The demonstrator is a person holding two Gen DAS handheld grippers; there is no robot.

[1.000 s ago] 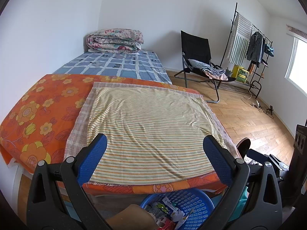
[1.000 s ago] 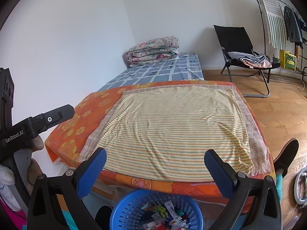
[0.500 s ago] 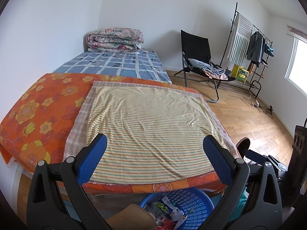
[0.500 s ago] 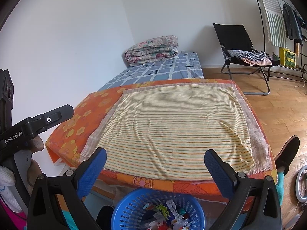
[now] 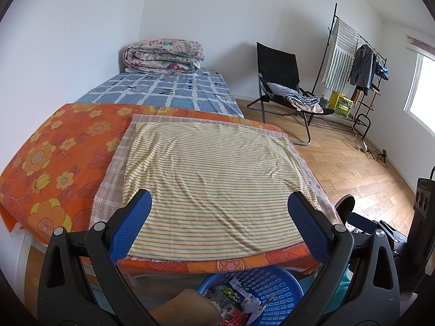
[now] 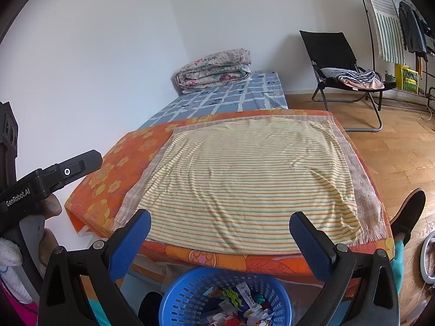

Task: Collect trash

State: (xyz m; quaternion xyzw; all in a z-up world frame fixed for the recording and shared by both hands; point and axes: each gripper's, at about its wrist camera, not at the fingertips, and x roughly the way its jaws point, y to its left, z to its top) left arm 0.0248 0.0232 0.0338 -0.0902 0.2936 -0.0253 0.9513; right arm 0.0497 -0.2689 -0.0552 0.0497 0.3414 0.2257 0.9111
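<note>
A blue plastic basket (image 5: 274,285) (image 6: 187,290) stands on the floor just below the near edge of the bed, holding several crumpled wrappers and packets (image 5: 233,296) (image 6: 239,301). My left gripper (image 5: 218,206) hangs open above it, blue pads wide apart, nothing between them. My right gripper (image 6: 220,226) is open too and holds nothing. The left gripper's black body (image 6: 51,174), held in a hand, shows at the left edge of the right wrist view. The striped yellow cloth (image 5: 212,179) (image 6: 250,182) on the bed carries no loose trash.
The bed has an orange floral cover (image 5: 54,157), a blue checked sheet (image 5: 168,89) and a folded quilt (image 5: 163,55). A black folding chair (image 5: 282,81) and a clothes rack (image 5: 356,62) stand on the wood floor at right. A dark shoe (image 6: 407,214) is near the bed corner.
Both views have shifted only slightly; the basket sits a little lower in the right wrist view. Both grippers stay open.
</note>
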